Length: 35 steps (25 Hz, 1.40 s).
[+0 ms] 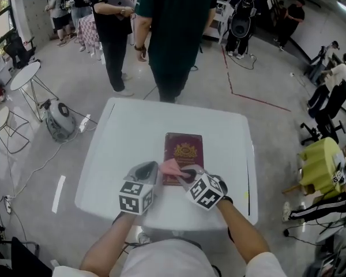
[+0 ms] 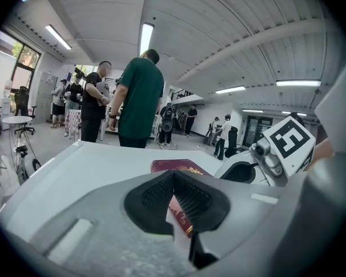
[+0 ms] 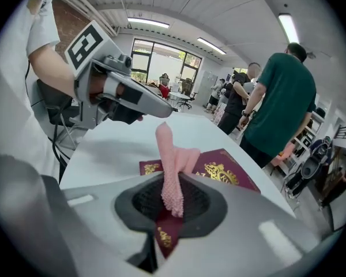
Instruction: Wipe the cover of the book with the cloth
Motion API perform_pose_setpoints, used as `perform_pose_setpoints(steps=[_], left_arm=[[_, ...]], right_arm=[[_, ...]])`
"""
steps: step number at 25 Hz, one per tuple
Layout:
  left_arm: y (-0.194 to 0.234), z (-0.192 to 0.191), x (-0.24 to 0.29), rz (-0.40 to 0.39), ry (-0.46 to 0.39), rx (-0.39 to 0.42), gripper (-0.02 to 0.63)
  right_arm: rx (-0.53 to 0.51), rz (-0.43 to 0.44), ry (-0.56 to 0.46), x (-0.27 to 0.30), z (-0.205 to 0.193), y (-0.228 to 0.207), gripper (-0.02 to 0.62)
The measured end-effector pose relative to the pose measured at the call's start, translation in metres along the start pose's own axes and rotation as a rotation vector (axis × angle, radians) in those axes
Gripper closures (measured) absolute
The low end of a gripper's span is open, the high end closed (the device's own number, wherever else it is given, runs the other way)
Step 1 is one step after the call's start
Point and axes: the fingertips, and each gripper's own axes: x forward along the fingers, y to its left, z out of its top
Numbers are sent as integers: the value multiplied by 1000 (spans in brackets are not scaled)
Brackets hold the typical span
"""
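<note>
A maroon book [image 1: 183,150] with a gold crest lies flat in the middle of the white table [image 1: 127,131]. My right gripper [image 1: 189,174] is shut on a pink cloth [image 1: 169,167], which hangs over the book's near edge. In the right gripper view the cloth [image 3: 173,160] stands up from the jaws above the book [image 3: 233,175]. My left gripper [image 1: 147,171] sits just left of the cloth, shut and empty. In the left gripper view its pads [image 2: 187,198] meet, with the book [image 2: 181,167] beyond them and the right gripper [image 2: 245,171] to the right.
A person in a green shirt [image 1: 176,33] stands close to the table's far edge, another in black [image 1: 112,33] beside. A round white side table [image 1: 24,74] and a floor machine [image 1: 60,120] are on the left, and a yellow-green covered seat [image 1: 323,163] is on the right.
</note>
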Motion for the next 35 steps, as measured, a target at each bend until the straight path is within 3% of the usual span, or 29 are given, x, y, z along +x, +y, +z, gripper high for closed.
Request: perform_pose_setpoints(steps=[11,17,24,35], left_arm=[[1,2,2,-20,-8,0,600],[-1,-1,8,3,-13,-3,600],[9,4,2,42,-10,28,600],[48,-5,-31,155,-6,-19,600]], right_arm=[[-26,82,2,-18,3,26,555],[-63,9,-34,-22,27,-31,555],[-148,-32,4,28,69,-100,554],[-297,30,188,119,72,-116,554]])
